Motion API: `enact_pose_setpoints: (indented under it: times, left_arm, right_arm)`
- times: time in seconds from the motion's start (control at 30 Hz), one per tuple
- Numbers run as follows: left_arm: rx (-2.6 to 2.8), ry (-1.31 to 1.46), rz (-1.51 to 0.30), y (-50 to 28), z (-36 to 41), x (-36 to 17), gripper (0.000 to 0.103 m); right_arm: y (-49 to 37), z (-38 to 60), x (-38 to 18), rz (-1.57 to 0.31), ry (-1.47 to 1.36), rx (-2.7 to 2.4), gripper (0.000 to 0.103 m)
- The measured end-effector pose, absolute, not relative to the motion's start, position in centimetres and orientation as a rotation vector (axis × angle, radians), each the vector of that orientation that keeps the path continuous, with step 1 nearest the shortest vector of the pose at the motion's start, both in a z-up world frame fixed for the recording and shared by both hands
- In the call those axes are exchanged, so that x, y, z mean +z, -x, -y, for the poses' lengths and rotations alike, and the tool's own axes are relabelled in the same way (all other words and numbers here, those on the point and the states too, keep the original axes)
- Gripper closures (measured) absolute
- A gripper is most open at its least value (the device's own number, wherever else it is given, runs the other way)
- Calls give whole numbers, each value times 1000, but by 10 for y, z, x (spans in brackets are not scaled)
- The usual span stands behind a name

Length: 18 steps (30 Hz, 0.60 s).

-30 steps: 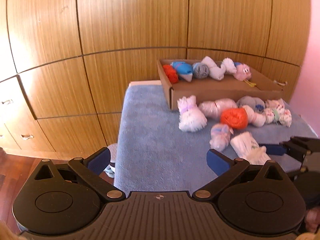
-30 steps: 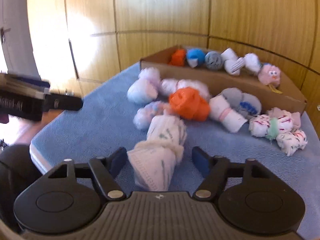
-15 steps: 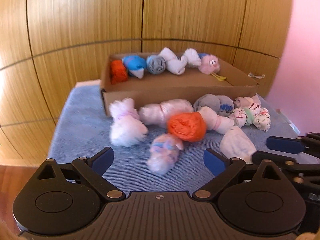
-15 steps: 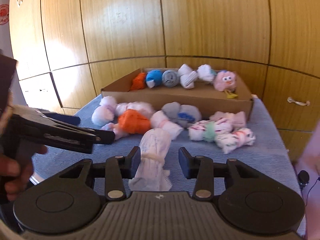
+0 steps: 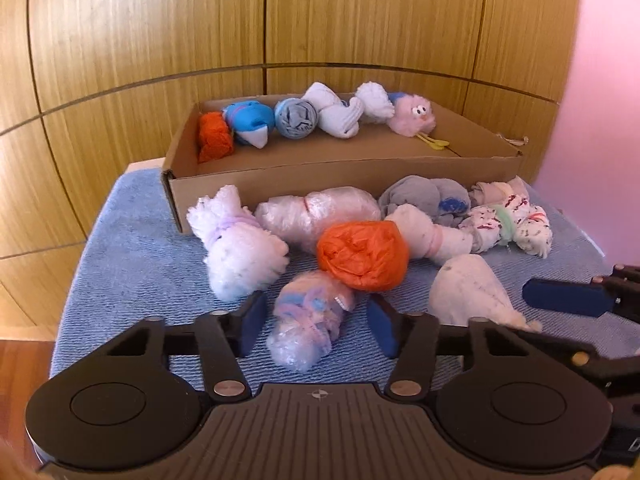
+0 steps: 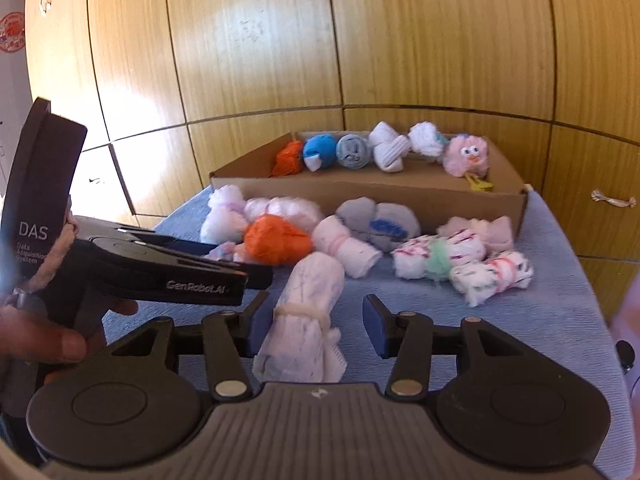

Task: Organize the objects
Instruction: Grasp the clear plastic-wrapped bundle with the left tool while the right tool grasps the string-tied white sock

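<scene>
My left gripper (image 5: 318,326) hangs low over a blue towel (image 5: 132,248). A fluffy pastel pink-and-blue sock bundle (image 5: 308,320) lies between its jaws, which are closing, with small gaps still showing at both pads. My right gripper (image 6: 316,324) straddles a white sock roll (image 6: 304,320) tied with a rubber band. Its jaws are opening, and a clear gap shows at the right pad. The roll rests on the towel. An open cardboard box (image 5: 360,168) at the back holds several sock bundles along its far wall.
Loose bundles crowd the towel before the box: an orange ball (image 5: 362,254), a white fluffy one (image 5: 240,252), a grey pair (image 5: 424,196), speckled rolls (image 5: 516,224). Wooden cabinet doors (image 5: 160,40) stand behind. A person's hand (image 6: 60,344) holds the left gripper.
My left gripper swung right and down over the pile, and its jaws narrowed around the pastel bundle. My right gripper pinched the white roll, then widened a little.
</scene>
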<state>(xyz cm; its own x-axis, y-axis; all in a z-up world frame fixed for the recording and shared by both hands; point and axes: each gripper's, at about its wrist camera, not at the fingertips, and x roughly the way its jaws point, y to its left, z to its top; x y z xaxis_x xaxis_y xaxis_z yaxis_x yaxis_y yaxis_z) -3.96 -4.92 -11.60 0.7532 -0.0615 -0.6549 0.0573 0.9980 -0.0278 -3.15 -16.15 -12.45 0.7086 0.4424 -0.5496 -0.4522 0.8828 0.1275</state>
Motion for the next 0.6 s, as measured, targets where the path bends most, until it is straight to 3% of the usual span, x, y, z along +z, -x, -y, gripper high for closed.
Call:
enact_pose_setpoints:
  times: [0.2, 0.43, 0.6]
  left_arm:
    - [-78, 20, -715, 44, 43, -114, 64]
    - [-95, 19, -688, 65, 39, -104, 65]
    - [-85, 37, -700, 74, 31, -101, 65]
  right_arm:
    - [32, 149, -130, -628, 42, 526, 58]
    - [34, 145, -132, -635, 29, 557, 69]
    - [37, 148, -129, -634, 23, 563, 70]
